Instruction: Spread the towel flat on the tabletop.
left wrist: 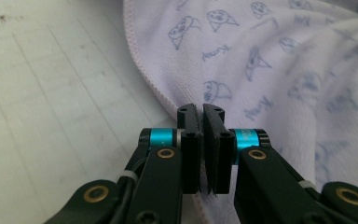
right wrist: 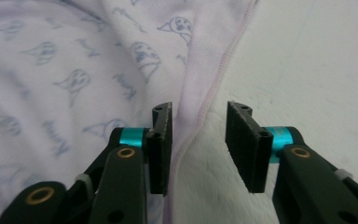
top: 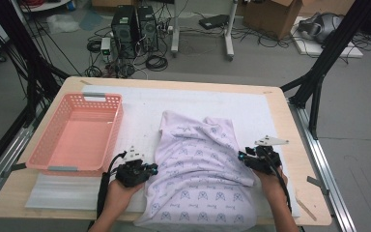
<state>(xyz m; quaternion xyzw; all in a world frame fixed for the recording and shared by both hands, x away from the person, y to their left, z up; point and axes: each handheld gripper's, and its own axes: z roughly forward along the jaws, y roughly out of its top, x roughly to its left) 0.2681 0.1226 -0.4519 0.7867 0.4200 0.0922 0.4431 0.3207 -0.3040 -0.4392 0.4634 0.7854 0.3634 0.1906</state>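
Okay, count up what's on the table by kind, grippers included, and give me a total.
Baskets: 1, the pink basket
Cloths: 1, the lilac printed cloth
Mats: 1, the white mat under them
Grippers: 2, the left gripper and the right gripper
Total: 5

We saw a grey floor [top: 270, 63] strewn with cables [top: 154, 62], two black computer towers [top: 134, 25], a cardboard box [top: 270, 15], and black frame legs [top: 324, 58] beyond the wooden tabletop [top: 290, 125].
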